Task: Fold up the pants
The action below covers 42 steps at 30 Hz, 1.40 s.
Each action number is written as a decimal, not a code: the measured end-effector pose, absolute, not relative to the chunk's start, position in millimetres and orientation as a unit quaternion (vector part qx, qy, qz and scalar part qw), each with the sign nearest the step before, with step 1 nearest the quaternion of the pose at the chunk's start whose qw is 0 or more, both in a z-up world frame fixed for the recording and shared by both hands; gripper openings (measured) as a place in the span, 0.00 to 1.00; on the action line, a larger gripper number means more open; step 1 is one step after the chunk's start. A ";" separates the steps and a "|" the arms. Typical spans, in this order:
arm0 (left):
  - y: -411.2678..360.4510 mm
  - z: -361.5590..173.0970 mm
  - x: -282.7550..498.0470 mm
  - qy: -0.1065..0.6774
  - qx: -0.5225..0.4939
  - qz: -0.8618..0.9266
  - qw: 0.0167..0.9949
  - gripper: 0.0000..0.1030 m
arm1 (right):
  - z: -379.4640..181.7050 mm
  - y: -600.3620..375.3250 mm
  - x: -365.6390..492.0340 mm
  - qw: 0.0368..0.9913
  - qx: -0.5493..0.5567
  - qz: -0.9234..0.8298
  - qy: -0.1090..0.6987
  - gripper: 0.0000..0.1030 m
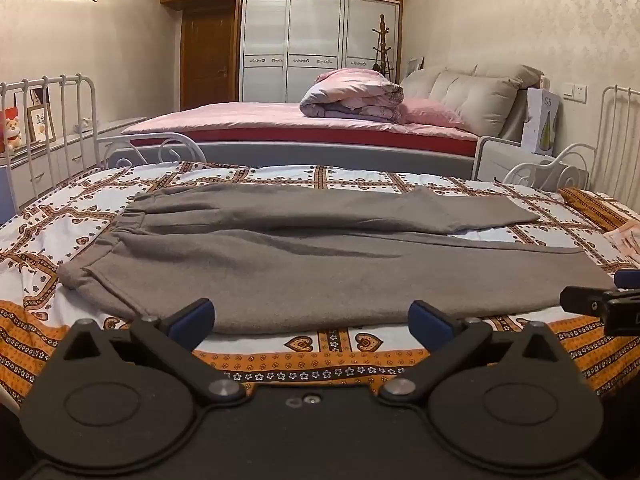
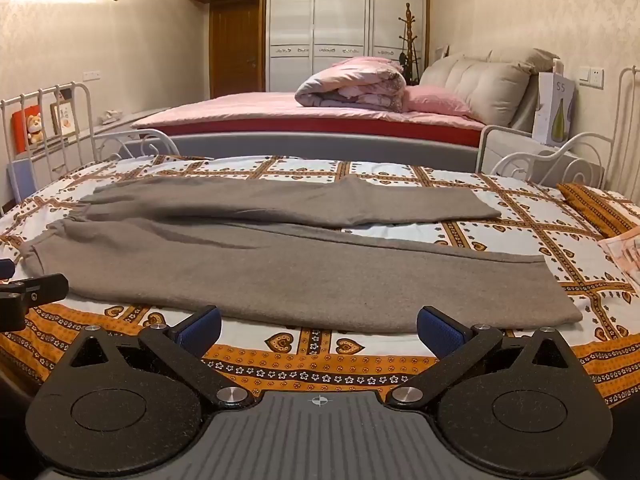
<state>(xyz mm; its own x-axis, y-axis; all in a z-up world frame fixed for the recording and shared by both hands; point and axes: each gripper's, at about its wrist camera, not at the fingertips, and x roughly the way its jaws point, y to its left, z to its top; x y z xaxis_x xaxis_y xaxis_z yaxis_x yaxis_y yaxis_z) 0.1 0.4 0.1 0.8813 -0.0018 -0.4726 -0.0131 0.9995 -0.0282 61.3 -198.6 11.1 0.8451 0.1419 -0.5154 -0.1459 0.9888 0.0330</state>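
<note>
Grey sweatpants (image 1: 304,256) lie flat on the patterned bedsheet (image 1: 340,346), waistband to the left, both legs stretching right and spread apart at the cuffs. They also show in the right wrist view (image 2: 280,264). My left gripper (image 1: 312,322) is open and empty, hovering at the near edge of the near leg, toward the waist end. My right gripper (image 2: 318,330) is open and empty at the near edge of the same leg, toward the cuff. Each gripper shows in the other's view: the right one (image 1: 600,304) and the left one (image 2: 28,292).
White metal bed rails stand at the left (image 1: 48,120) and right (image 1: 616,140) ends. An orange pillow (image 1: 596,206) lies at the right. A larger pink bed (image 1: 304,124) with a rolled quilt stands behind. A wardrobe (image 1: 316,44) fills the far wall.
</note>
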 end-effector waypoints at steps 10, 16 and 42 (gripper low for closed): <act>0.8 -0.6 0.2 0.244 -0.012 0.003 0.970 0.94 | 11.2 -198.2 61.7 0.960 -0.004 0.074 0.270 1.00; 1.2 -0.1 0.5 0.245 -0.012 0.003 0.969 0.94 | 10.7 -198.2 61.6 0.960 -0.004 0.075 0.269 1.00; 0.9 -1.7 0.2 0.246 -0.009 0.001 0.969 0.94 | 12.1 -200.3 62.1 0.960 -0.001 0.074 0.270 1.00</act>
